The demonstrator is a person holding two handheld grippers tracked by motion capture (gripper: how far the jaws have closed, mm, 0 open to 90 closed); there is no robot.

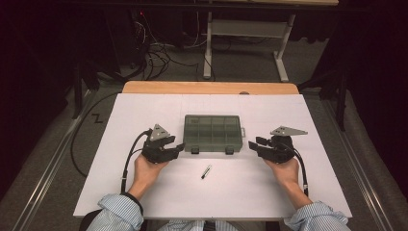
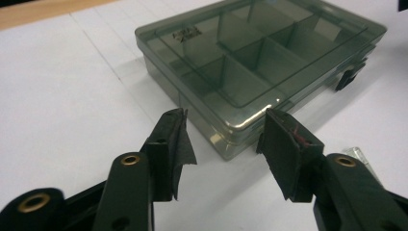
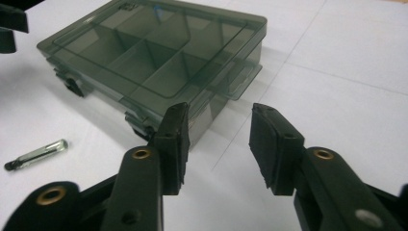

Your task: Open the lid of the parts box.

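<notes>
1. At the near edge of the white table [image 1: 144, 192], the person's striped sleeves and forearms come in; each hand holds a gripper.
2. A small pen-like vial [image 1: 206, 172] with a dark tip lies on the table between the hands, nearer the person than the box and apart from it. It also shows in the right gripper view [image 3: 36, 155].
3. The left gripper [image 1: 179, 146] sits just beside the box's left near corner. Jaws spread, holding nothing. In the left gripper view [image 2: 226, 139] that corner sits between the pads [image 2: 179, 144], though contact is unclear.
4. The right gripper [image 1: 252, 143] sits just beside the box's right near corner. Jaws apart, empty. In the right gripper view [image 3: 219, 139] the corner is just ahead of the left-hand pad.
5. The smoky clear plastic compartment box [image 1: 212, 133] lies flat mid-table, lid down. Two black latches are on its near side, and dividers show through the lid. The compartments look empty.
6. A wooden table edge [image 1: 207, 87] lies beyond the white surface, then floor cables and desk legs.
</notes>
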